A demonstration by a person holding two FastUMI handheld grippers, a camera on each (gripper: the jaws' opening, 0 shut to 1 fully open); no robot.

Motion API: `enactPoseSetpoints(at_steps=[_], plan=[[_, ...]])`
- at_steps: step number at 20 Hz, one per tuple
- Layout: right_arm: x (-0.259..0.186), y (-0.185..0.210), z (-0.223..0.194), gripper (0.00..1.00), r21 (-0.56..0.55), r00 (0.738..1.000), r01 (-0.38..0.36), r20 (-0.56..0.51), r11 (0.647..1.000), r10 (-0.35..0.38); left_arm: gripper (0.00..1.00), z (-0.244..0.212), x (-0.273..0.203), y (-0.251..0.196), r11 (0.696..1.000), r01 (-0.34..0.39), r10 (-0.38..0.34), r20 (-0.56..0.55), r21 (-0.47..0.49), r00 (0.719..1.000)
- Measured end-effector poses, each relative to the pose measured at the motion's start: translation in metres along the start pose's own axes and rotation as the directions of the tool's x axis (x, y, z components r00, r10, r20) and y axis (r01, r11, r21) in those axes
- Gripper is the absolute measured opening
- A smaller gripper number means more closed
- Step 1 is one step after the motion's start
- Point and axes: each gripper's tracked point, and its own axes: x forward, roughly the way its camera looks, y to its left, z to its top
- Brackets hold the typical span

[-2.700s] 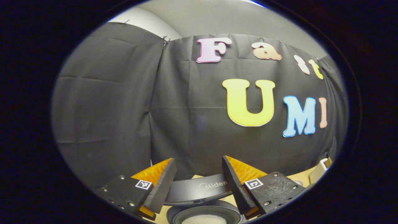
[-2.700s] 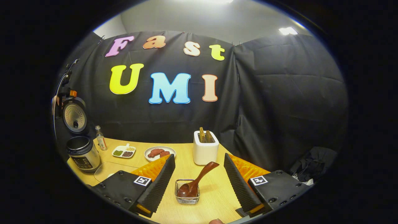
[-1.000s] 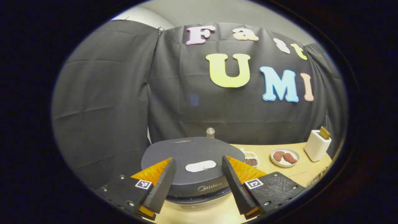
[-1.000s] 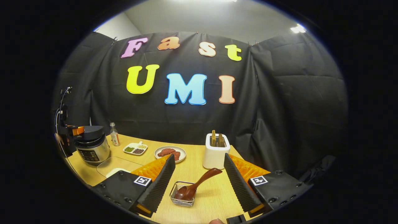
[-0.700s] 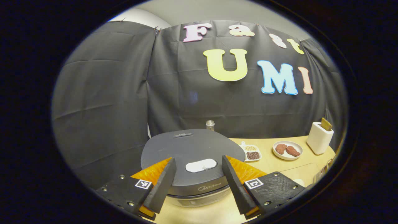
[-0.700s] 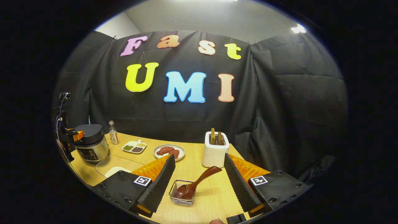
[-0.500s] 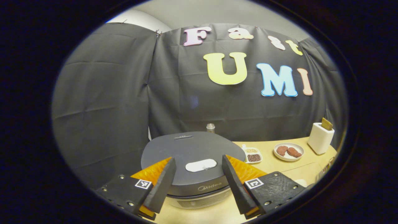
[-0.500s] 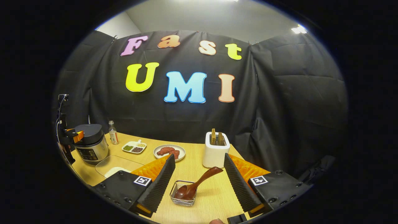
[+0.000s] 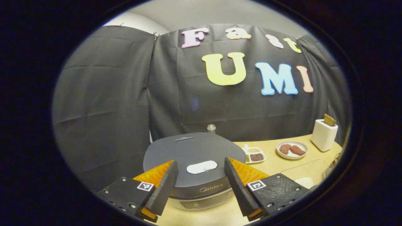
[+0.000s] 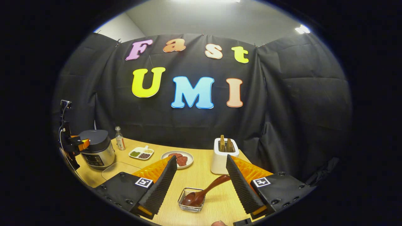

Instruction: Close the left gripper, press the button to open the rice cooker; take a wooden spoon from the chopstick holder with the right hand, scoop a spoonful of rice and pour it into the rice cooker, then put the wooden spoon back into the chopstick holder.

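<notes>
Right now the left gripper [image 9: 201,179] hangs with jaws spread over the closed dark grey rice cooker [image 9: 193,157], straddling its pale oval lid button [image 9: 202,167]. Pinch the fingers together first, then press straight down on it. Meanwhile the right gripper [image 10: 201,179] waits agape above the brown wooden spoon [image 10: 201,194] in a wire basket [image 10: 191,205].

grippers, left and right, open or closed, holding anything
Left gripper: open, holding nothing, fingers either side of the rice cooker lid.
Right gripper: open, holding nothing; wooden spoon lies ahead.

Right in front of the spread-open left gripper [image 9: 201,175] sits the dark grey round rice cooker [image 9: 194,157], lid down. Bare wooden tabletop [image 10: 201,175] runs between the small wire basket [image 10: 191,204] and the white rectangular chopstick holder [image 10: 224,157], so there's passing room.
</notes>
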Motion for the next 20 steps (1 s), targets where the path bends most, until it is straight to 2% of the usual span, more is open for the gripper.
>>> enactPoseSetpoints(at_steps=[2, 5, 6, 8, 9, 13, 14, 15, 16, 20], plan=[[0.003, 0.003, 0.011, 0.99, 0.006, 0.999, -0.029, 0.032, 1.0, 0.029, 0.89, 0.031, -0.021, -0.003, 0.999, -0.001, 0.002, 0.035, -0.034, 0.999], [0.005, 0.012, 0.021, 0.99, 0.031, 0.992, -0.099, 0.077, 0.995, 0.096, 0.89, 0.074, -0.065, -0.002, 0.999, -0.021, 0.025, 0.102, -0.04, 0.994], [0.004, 0.015, 0.022, 0.96, 0.031, 0.989, -0.126, 0.086, 0.992, 0.123, 0.88, 0.087, -0.082, -0.001, 0.999, -0.021, 0.026, 0.128, -0.039, 0.991], [0.004, 0.018, 0.028, 0.96, 0.015, 0.981, -0.169, 0.1, 0.985, 0.167, 0.89, 0.117, -0.116, 0.003, 0.999, -0.023, 0.03, 0.174, -0.042, 0.984], [0.005, 0.018, 0.033, 0.99, 0.007, 0.977, -0.183, 0.111, 0.983, 0.181, 0.89, 0.13, -0.131, 0.003, 0.999, -0.023, 0.032, 0.197, -0.049, 0.98], [0.001, 0.019, 0.055, 0.99, 0.034, 0.97, -0.194, 0.156, 0.98, 0.187, 0.88, 0.156, -0.171, 0.009, 0.998, -0.002, 0.018, 0.237, -0.067, 0.971], [0.001, 0.019, 0.059, 0.95, 0.038, 0.969, -0.189, 0.171, 0.981, 0.18, 0.88, 0.161, -0.179, 0.012, 0.998, 0.004, 0.013, 0.246, -0.066, 0.969], [0.001, 0.019, 0.063, 0.99, 0.041, 0.969, -0.176, 0.183, 0.983, 0.166, 0.88, 0.165, -0.185, 0.016, 0.998, 0.011, 0.005, 0.253, -0.064, 0.968], [-0.001, 0.019, 0.067, 0.95, 0.048, 0.97, -0.163, 0.192, 0.986, 0.151, 0.88, 0.168, -0.19, 0.018, 0.998, 0.018, -0.001, 0.256, -0.064, 0.967], [-0.01, 0.03, 0.083, 0.99, 0.078, 0.962, -0.151, 0.241, 0.985, 0.128, 0.89, 0.178, -0.202, 0.029, 0.998, 0.038, -0.023, 0.279, -0.049, 0.96]])
